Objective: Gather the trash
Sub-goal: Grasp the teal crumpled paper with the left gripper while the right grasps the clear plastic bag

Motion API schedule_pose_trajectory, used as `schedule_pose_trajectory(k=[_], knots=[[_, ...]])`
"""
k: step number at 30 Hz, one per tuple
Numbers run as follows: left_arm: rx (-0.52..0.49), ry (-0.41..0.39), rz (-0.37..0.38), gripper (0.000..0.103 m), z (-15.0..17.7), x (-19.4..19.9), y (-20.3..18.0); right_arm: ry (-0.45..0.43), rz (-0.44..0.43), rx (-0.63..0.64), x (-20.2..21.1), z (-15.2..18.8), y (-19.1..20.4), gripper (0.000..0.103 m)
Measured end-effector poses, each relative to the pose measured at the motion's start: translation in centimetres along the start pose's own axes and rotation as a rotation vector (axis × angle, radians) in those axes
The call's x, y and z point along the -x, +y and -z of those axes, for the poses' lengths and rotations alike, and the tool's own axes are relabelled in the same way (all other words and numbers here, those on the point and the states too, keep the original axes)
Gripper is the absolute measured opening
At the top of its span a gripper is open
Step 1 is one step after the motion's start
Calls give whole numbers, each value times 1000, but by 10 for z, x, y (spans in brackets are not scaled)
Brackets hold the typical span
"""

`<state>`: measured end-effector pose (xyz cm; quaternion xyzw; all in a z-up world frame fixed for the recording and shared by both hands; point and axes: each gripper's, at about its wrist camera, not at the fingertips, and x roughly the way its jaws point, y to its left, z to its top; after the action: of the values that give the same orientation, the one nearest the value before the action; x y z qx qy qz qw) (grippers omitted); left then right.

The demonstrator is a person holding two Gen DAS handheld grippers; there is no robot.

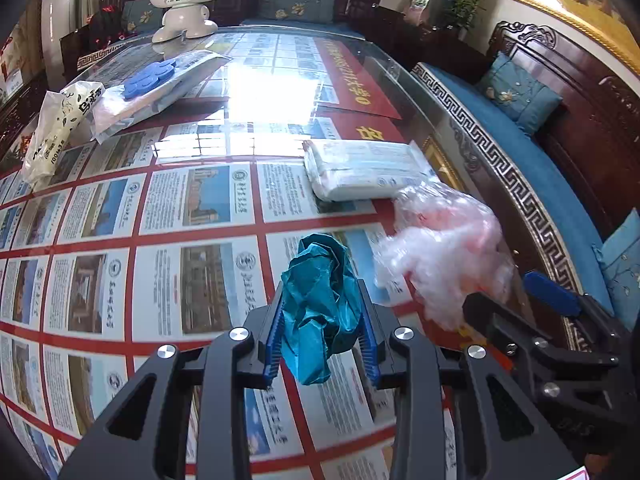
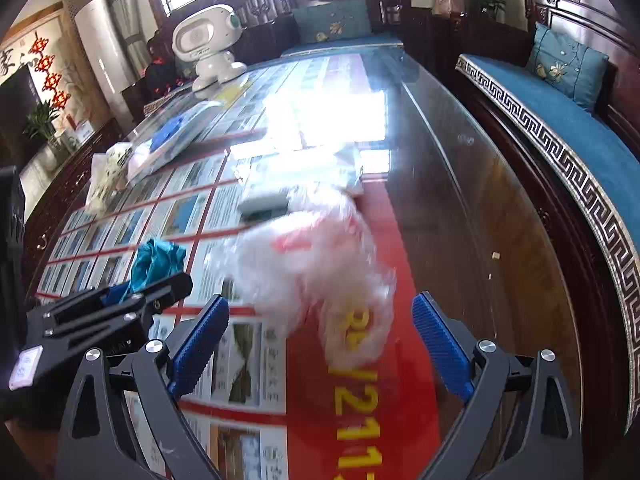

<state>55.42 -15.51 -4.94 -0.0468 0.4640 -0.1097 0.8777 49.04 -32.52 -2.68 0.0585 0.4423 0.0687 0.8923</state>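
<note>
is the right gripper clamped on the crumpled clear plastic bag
No, the right gripper has its blue pads spread wide, and the crumpled clear plastic bag sits loose ahead of them.

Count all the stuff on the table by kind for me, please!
Crumpled trash: 2, teal paper wad, clear plastic wad
Flat packets: 2, white pack, packet with blue flower piece
Tissue bag: 1
White robot toy: 1
Total: 6
</note>
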Motion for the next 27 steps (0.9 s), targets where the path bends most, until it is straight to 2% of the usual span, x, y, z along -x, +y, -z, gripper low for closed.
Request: schedule_pose_trajectory(k=[4, 8, 10, 11, 12, 15, 20, 27], knots=[[35, 12, 6, 33, -11, -12, 6, 6, 46, -8, -19, -13, -1, 92], [62, 25, 23, 33, -18, -23, 12, 53, -28, -97, -39, -16, -13, 91], [64, 31, 26, 33, -20, -25, 12, 64, -98, -142, -44, -14, -18, 80], [65, 31, 27, 33, -20, -25, 13, 81, -144, -165, -47, -14, -20, 66], [69, 31, 29, 33, -20, -25, 14, 90, -181, -186, -48, -13, -22, 58], [64, 30, 35, 33, -19, -24, 16, 86, -218, -206, -47, -12, -27, 44], [70, 29, 45, 33, -17, -19, 20, 44, -216, -189, -32, -9, -31, 36], [55, 9, 67, 33, -5, 14, 22, -14, -216, -149, 14, 4, -34, 35]])
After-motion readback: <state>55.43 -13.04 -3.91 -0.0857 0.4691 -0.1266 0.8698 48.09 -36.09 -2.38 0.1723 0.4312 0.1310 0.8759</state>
